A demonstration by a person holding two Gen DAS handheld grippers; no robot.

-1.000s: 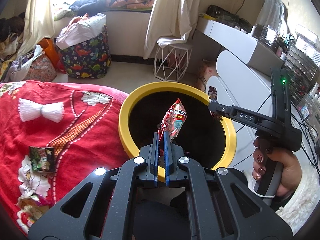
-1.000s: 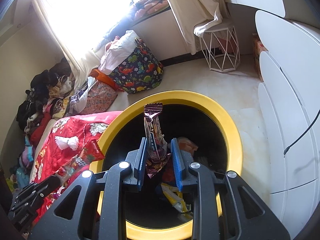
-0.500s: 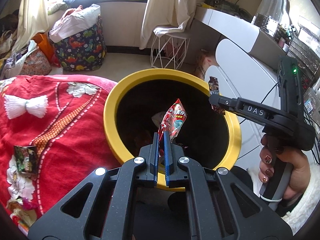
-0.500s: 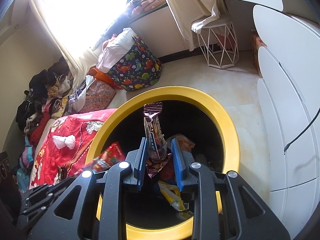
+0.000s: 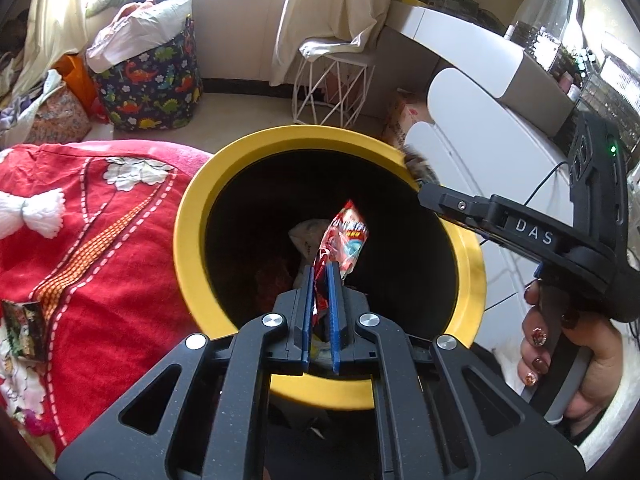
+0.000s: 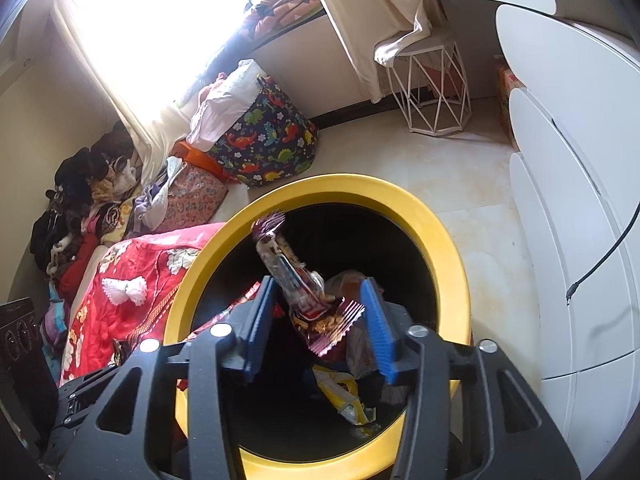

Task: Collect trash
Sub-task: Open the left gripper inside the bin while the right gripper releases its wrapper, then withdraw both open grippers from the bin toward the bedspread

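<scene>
- Right now my right tongs (image 6: 318, 312) are opening over the round yellow-rimmed black bin (image 6: 448, 240); the crinkled purple-and-silver snack wrapper (image 6: 296, 280) sits loose between the pads, long axis tilted up and left, directly above the bin's mouth.
- My left tongs (image 5: 320, 300) are pinched narrow on the red plastic snack packet (image 5: 346, 236), which points forward over the same opening.
- Both pieces lie straight ahead of their tongs; I judge the right one drops first.
</scene>
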